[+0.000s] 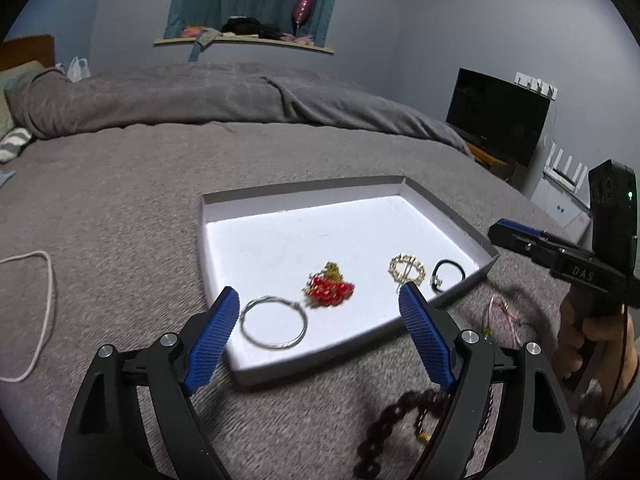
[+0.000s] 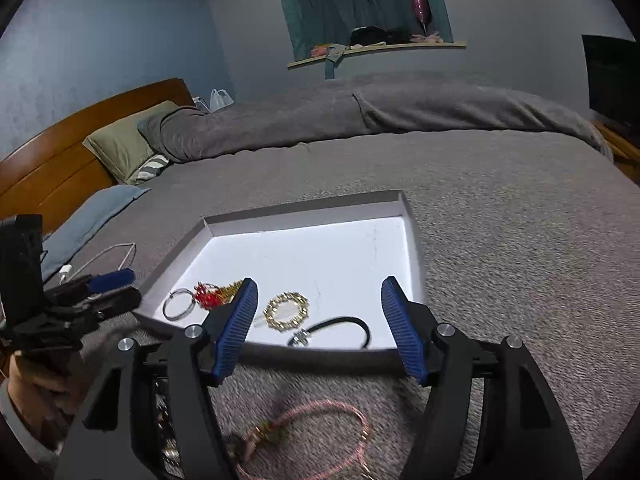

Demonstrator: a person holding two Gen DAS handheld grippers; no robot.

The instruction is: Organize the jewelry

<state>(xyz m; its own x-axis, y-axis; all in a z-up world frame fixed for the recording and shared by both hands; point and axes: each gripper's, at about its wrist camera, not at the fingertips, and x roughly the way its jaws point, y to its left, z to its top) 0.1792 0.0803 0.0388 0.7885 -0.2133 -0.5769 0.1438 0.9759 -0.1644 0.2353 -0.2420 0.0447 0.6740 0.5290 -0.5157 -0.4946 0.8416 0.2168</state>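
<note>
Grey bedspread (image 1: 120, 200) bears a white tray (image 1: 224, 208) holding four jewelry pieces; both tongs, left (image 1: 320, 304) and right (image 2: 316, 300), gape empty.

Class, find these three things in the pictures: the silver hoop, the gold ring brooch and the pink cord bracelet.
silver hoop (image 1: 274, 322), left wrist view, on its wire rim at the near side.
gold ring brooch (image 2: 286, 311), right wrist view, on its beaded rim.
pink cord bracelet (image 2: 320, 406), right wrist view, on the cord's far arc.
</note>
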